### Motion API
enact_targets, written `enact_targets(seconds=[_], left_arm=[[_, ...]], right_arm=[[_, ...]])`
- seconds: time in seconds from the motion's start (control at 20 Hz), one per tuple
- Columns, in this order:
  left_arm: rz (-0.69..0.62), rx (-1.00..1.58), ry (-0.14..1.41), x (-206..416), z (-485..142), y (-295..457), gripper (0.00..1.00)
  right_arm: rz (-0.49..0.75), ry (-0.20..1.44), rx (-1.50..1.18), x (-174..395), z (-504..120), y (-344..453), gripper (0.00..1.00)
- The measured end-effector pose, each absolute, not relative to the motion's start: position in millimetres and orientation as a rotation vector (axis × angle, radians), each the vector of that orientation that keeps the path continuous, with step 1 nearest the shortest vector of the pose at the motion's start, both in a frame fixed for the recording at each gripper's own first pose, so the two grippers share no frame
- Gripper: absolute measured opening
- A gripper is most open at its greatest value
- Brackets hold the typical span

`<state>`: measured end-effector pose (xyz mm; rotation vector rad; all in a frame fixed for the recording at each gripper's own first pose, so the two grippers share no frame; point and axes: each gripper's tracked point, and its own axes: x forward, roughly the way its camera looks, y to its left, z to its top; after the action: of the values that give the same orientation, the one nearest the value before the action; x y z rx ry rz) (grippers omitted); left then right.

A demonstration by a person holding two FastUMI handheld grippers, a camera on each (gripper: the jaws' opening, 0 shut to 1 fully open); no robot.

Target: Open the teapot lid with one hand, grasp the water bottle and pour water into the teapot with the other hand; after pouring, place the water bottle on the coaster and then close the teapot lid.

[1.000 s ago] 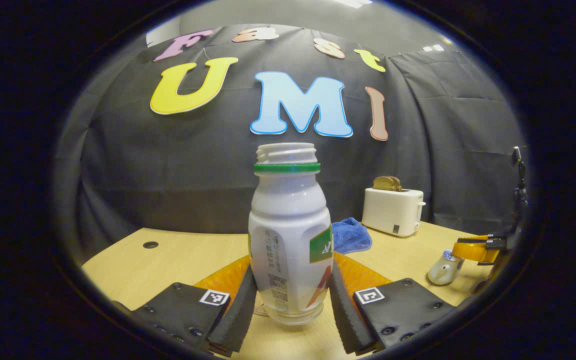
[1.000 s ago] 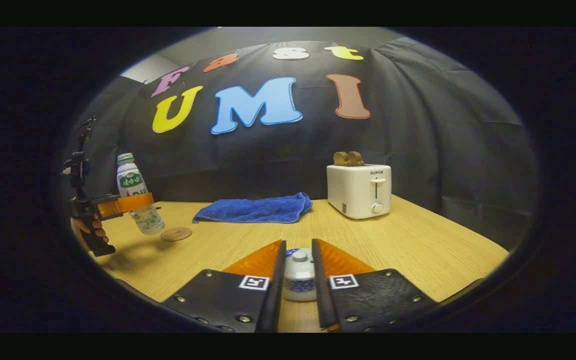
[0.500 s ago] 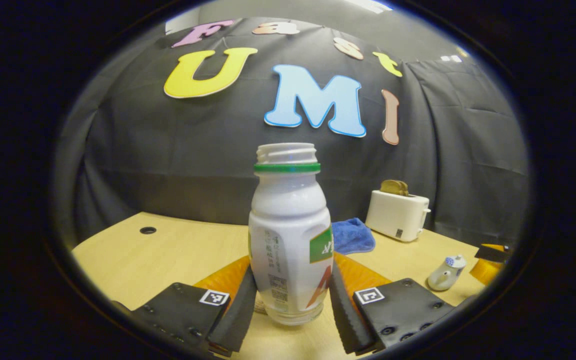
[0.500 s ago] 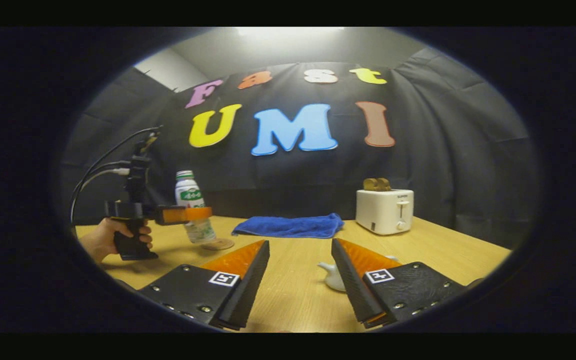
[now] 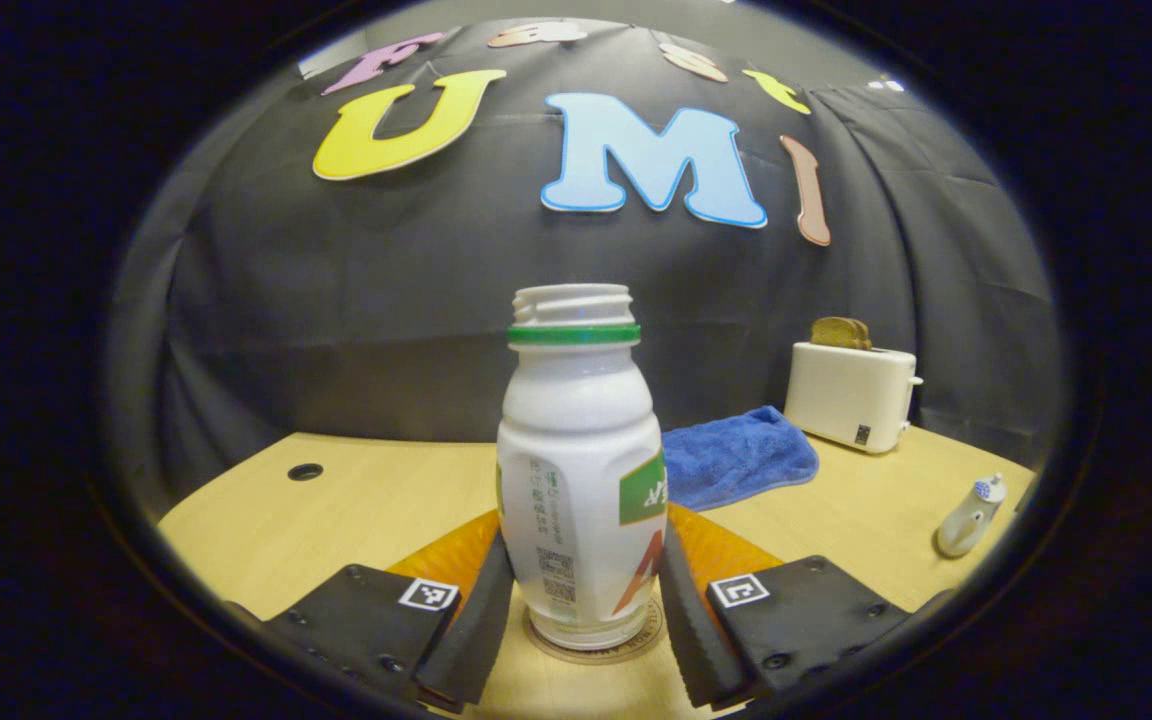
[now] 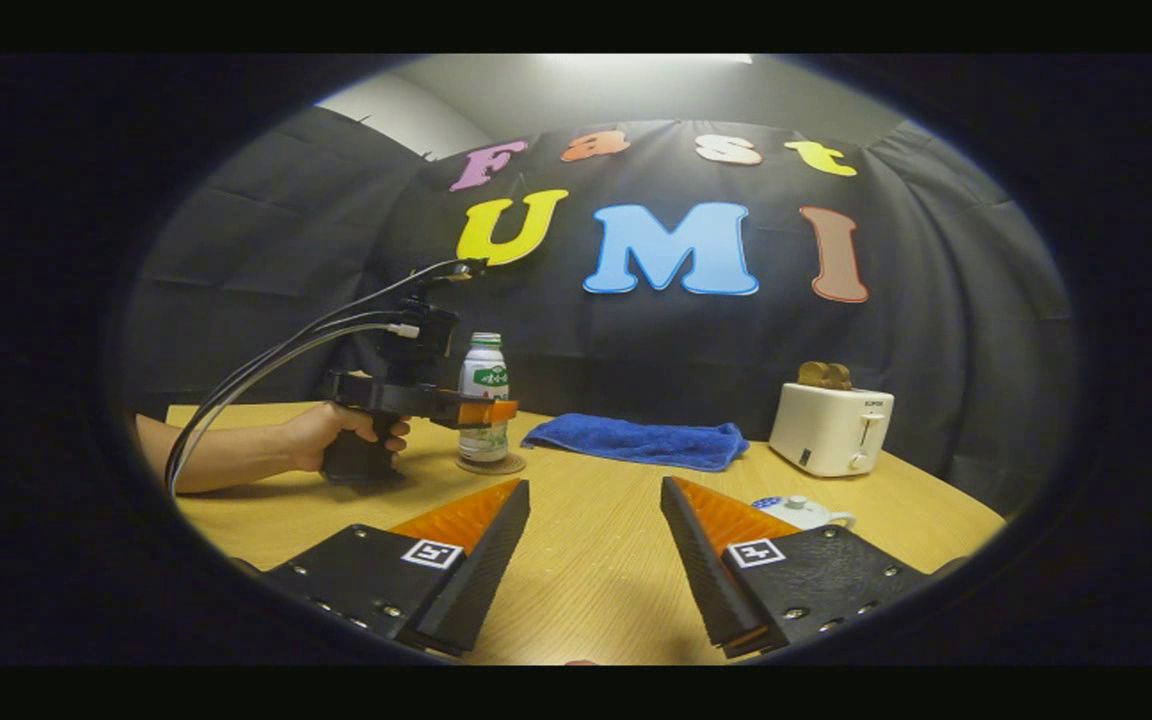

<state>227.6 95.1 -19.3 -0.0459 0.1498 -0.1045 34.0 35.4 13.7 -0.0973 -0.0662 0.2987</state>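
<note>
The white water bottle (image 5: pixel 581 470), capless with a green neck ring, stands upright on the round coaster (image 5: pixel 636 642). My left gripper (image 5: pixel 586 540) is shut on its lower body, one finger on each side. In the right gripper view that same gripper (image 6: pixel 481 410) and the hand (image 6: pixel 336 435) holding it show at the left, with the bottle (image 6: pixel 484 385) on the coaster (image 6: pixel 496 465). My right gripper (image 6: pixel 593 490) is open above bare table. The white-and-blue teapot (image 6: pixel 801 512) sits lidded just behind its right finger, and also shows at the far right as the teapot (image 5: pixel 966 515).
A blue towel (image 6: pixel 636 442) lies at the back middle of the wooden table (image 6: pixel 596 580). A white toaster (image 6: pixel 831 430) with bread in it stands at the back right. A cable hole (image 5: pixel 304 471) is in the table's far left part.
The bottle came down onto the coaster in my left gripper. My right gripper let go of the teapot lid, opened and drew back from the teapot.
</note>
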Motion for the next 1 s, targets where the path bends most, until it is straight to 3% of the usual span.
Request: enact_targets(seconds=[0.35, 0.4, 0.55, 0.75, 1.0], left_arm=[[-0.111, -0.019, 0.157, 234, -27, 90, 0.77], [-0.109, -0.019, 0.159, 233, -27, 91, 0.82], [-0.114, -0.016, 0.149, 232, -26, 90, 0.78], [-0.146, -0.077, 0.144, 230, -25, 86, 1.0], [-0.087, -0.048, 0.104, 214, -5, 103, 1.0]], right_arm=[[0.307, -0.065, -0.093, 34, 13, 37, 0.81], [0.307, -0.066, -0.093, 34, 13, 37, 0.81], [0.306, -0.066, -0.092, 34, 14, 37, 0.81], [0.309, -0.066, -0.092, 33, 13, 37, 0.81], [0.299, -0.077, -0.108, 32, 16, 36, 0.81]])
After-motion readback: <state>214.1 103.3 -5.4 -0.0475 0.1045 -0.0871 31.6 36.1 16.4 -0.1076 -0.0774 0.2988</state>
